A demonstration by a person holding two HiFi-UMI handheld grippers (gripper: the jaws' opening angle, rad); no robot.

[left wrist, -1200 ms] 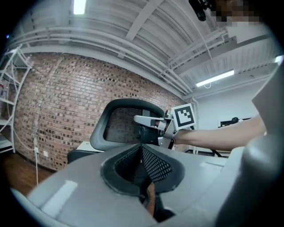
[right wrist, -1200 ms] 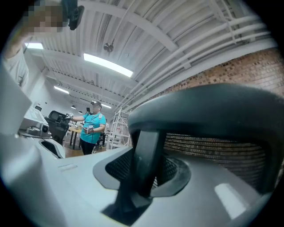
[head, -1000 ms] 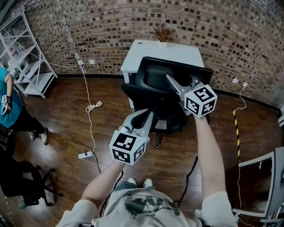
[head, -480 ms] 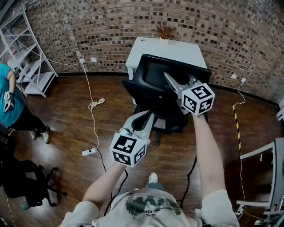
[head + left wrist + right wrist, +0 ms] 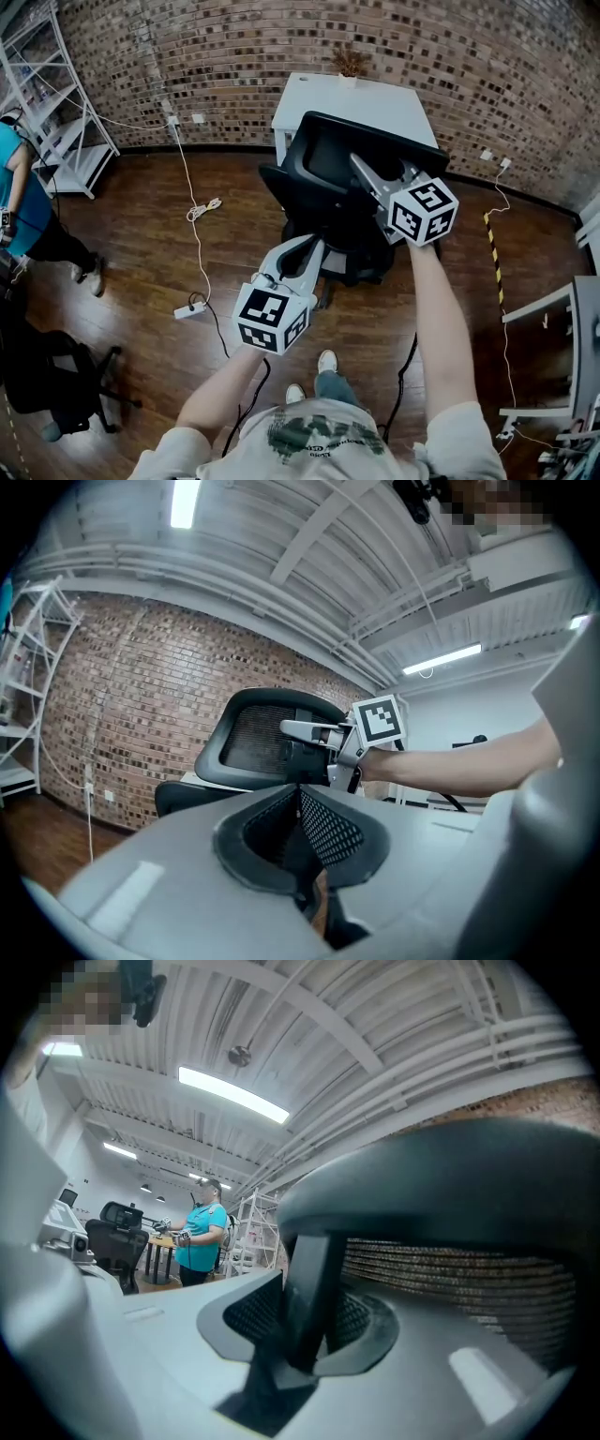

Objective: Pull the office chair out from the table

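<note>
The black office chair [image 5: 323,164] stands in front of the white table [image 5: 375,98], its mesh backrest turned toward me. My right gripper [image 5: 361,173] reaches level to the top rim of the backrest [image 5: 450,1260]; its jaws are closing, and a dark bar of the rim sits pressed between the pads [image 5: 352,1321]. My left gripper [image 5: 305,251] hangs lower, short of the seat, its jaws together at the tips with nothing between them. In the left gripper view the backrest [image 5: 253,742] shows ahead, apart from that gripper [image 5: 300,794], with the right gripper [image 5: 295,729] on the rim.
A potted plant [image 5: 349,64] sits at the table's far edge by the brick wall. A white cable and power strip [image 5: 187,309] lie on the wooden floor at left. A person in teal [image 5: 23,206], a white shelf [image 5: 56,122], another black chair [image 5: 52,375] and a grey frame [image 5: 562,356] stand around.
The chair has rolled away from the table toward me, with the right gripper still on its backrest. Both grippers came back with it, and my feet have stepped back.
</note>
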